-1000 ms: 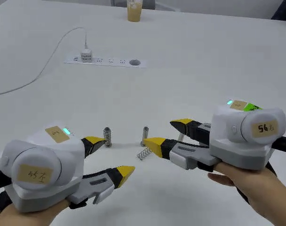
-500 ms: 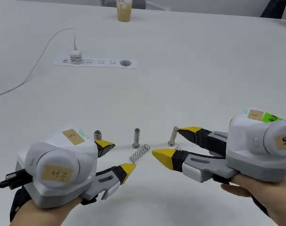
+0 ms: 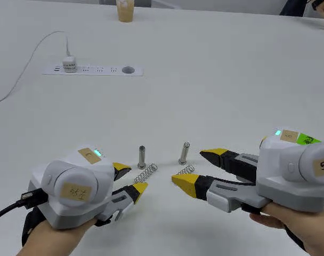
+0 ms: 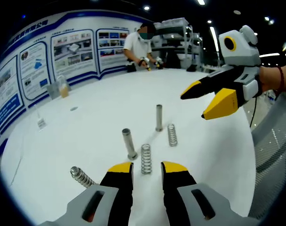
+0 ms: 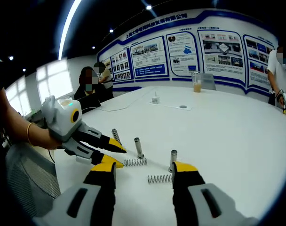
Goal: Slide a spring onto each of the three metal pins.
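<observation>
1. Far back on the white table (image 3: 215,80) I see a power strip (image 3: 92,70) and a cup (image 3: 125,9). In the head view the body of my left gripper (image 3: 132,177) stands in front of the 3rd pin (image 4: 82,177).
2. Both grippers hover low, with jaws apart and empty. The right gripper (image 3: 190,166) points toward the left one.
3. 2 springs lie flat before 2 bare upright pins (image 3: 142,156). The left spring (image 4: 146,158) lies in line with my left jaws, and the right spring (image 5: 160,178) lies crosswise. The 3rd pin wears a spring.

L pin (image 4: 82,176) prob. sprung; 2 bare pins (image 3: 142,156) upright, springs (image 3: 146,173) flat beside.
</observation>
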A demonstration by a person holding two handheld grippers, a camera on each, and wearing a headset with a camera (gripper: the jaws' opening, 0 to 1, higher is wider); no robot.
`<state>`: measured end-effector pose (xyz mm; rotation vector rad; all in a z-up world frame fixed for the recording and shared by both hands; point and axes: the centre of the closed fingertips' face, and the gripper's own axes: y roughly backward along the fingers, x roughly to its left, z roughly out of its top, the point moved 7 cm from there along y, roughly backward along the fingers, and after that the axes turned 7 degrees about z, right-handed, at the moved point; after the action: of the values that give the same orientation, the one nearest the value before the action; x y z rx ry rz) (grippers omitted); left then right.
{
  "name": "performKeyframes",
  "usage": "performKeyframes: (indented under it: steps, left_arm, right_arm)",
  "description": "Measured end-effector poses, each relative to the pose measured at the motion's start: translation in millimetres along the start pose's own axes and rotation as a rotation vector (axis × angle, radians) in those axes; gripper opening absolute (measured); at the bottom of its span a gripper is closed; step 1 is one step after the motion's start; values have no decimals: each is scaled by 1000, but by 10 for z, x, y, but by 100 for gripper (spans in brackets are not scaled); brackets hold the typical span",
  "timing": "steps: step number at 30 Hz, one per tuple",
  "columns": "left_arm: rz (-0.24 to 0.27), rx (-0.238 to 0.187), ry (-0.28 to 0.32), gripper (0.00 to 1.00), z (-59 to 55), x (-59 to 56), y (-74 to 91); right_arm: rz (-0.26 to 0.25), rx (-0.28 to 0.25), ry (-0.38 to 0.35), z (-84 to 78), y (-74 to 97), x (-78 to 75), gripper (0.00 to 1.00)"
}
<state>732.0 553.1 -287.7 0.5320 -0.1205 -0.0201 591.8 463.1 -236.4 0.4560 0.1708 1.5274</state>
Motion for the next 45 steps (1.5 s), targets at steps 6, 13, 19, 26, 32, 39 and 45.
performKeyframes:
  steps: [6, 13, 19, 26, 32, 39, 45]
  left_arm:
    - [-7, 31, 1, 20, -74, 3, -97]
    - [-7, 45, 6, 16, -119, 12, -143]
    - [-2, 44, 27, 13, -123, 17, -165]
    - [-19, 51, 3, 10, -136, -10, -130]
    - [-19, 19, -31, 10, -65, -32, -8]
    - [-16, -42, -21, 10, 84, -35, 187]
    - [-9, -93, -11, 10, 185, -51, 355]
  right_arm:
    - [-14, 8, -2, -36, 28, -17, 49]
    - [-28, 13, -18, -73, 63, -33, 49]
    - [-47, 9, -32, -73, 79, -38, 49]
    - [-49, -1, -59, -85, 66, -15, 48]
    - [-48, 7, -70, -93, 45, -11, 46]
    - [-37, -2, -106, -57, 18, -2, 45]
    - [-13, -36, -136, 31, -8, 49, 45]
